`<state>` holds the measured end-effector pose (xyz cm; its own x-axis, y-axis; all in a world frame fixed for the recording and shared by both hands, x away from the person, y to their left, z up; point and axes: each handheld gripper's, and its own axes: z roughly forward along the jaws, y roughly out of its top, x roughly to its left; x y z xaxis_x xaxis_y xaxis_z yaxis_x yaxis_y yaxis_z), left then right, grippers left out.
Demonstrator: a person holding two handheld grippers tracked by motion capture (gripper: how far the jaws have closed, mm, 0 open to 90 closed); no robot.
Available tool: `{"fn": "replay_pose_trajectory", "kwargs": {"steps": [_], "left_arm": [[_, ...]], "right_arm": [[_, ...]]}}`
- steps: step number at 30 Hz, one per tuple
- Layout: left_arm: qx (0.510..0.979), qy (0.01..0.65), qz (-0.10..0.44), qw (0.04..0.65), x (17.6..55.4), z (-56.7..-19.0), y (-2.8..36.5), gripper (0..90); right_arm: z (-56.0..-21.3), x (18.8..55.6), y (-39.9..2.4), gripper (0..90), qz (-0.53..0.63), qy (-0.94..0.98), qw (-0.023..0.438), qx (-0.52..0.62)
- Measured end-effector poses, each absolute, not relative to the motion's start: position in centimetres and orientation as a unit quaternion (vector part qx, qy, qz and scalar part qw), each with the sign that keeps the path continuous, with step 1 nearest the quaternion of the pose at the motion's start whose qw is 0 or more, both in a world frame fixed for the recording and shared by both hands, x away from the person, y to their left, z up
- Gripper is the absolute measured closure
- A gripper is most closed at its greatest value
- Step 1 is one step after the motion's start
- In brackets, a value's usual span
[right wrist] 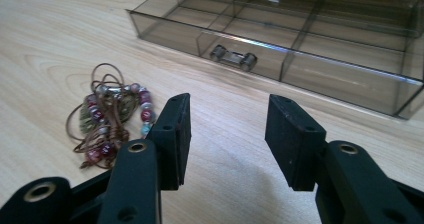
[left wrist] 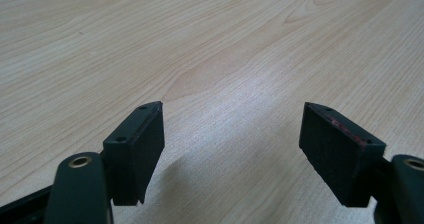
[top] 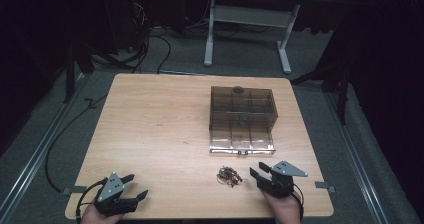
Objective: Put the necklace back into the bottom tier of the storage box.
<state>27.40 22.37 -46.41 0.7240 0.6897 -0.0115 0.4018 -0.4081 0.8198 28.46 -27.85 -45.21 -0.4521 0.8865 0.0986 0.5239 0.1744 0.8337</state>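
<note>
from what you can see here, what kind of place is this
Probably a lab or recording workspace, not a home: a lone wooden table on grey carpet, dark curtains around it, loose cables on the floor, and a white-legged workbench behind.

The surface (top: 160,129) is pale wood with wavy grain. The box (top: 243,115) is smoky, see-through brown-grey with a silver clasp (right wrist: 233,57). The beaded cord (right wrist: 107,115) is brown, strung with red, pink and bluish beads. Both grippers are black.
</note>
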Motion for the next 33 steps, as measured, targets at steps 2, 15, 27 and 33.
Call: {"fn": "replay_pose_trajectory", "kwargs": {"steps": [2,15,27,33], "left_arm": [[0.822,0.332,0.167,0.431,27.4,-46.4,22.4,26.5],[0.823,0.330,0.164,0.433,27.4,-46.4,22.5,26.2],[0.823,0.328,0.163,0.434,27.4,-46.4,22.5,26.2],[0.825,0.327,0.163,0.432,27.4,-46.4,22.5,26.2]], "right_arm": [[-45.1,28.5,-27.8,54.5,0.428,0.741,0.211,0.474],[-44.0,28.6,-24.1,46.2,0.425,0.778,0.152,0.437],[-45.6,29.8,-21.1,46.6,0.361,0.819,0.156,0.418],[-45.8,29.4,-20.9,61.5,0.357,0.821,0.183,0.407]]}}
